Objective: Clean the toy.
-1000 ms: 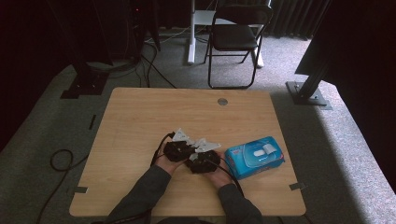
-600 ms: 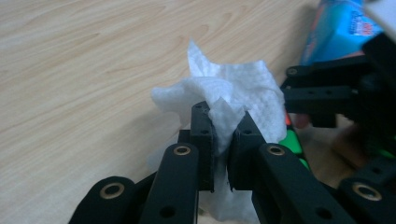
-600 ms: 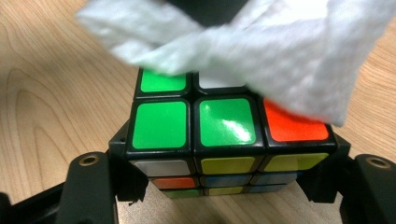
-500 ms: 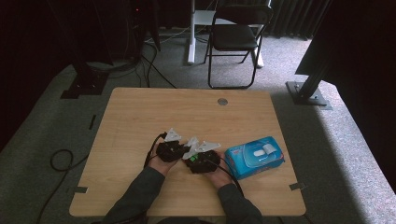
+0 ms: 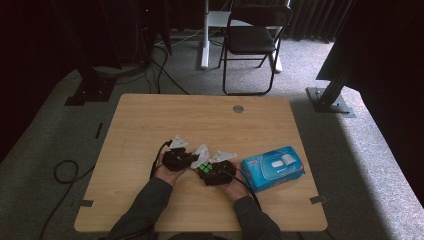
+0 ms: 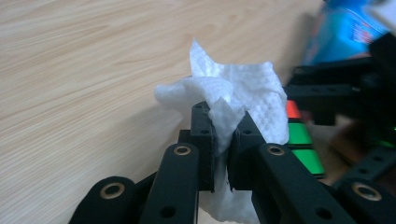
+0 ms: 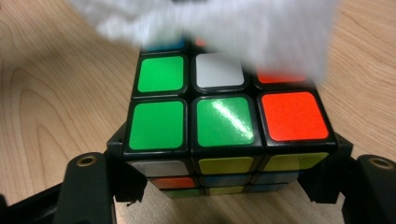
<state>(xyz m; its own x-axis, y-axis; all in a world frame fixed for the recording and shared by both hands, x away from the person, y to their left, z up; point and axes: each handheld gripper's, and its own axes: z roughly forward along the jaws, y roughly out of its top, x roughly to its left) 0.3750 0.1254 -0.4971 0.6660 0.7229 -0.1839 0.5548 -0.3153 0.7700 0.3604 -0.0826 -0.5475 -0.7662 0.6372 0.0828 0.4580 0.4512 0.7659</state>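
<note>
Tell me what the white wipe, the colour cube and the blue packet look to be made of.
White crumpled wipe: soft embossed paper or nonwoven, matte, dimpled. Black-framed colour cube: hard plastic, probably glossy stickers, one green square glinting. Blue wipes packet: seemingly thin plastic film with a white flap lid.

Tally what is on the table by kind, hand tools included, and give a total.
Puzzle cube: 1
White wipe: 1
Blue wipes pack: 1
Hand-held tool: 2, the left tool shut on the wipe, the right tool clamped on the cube
Total: 5
</note>
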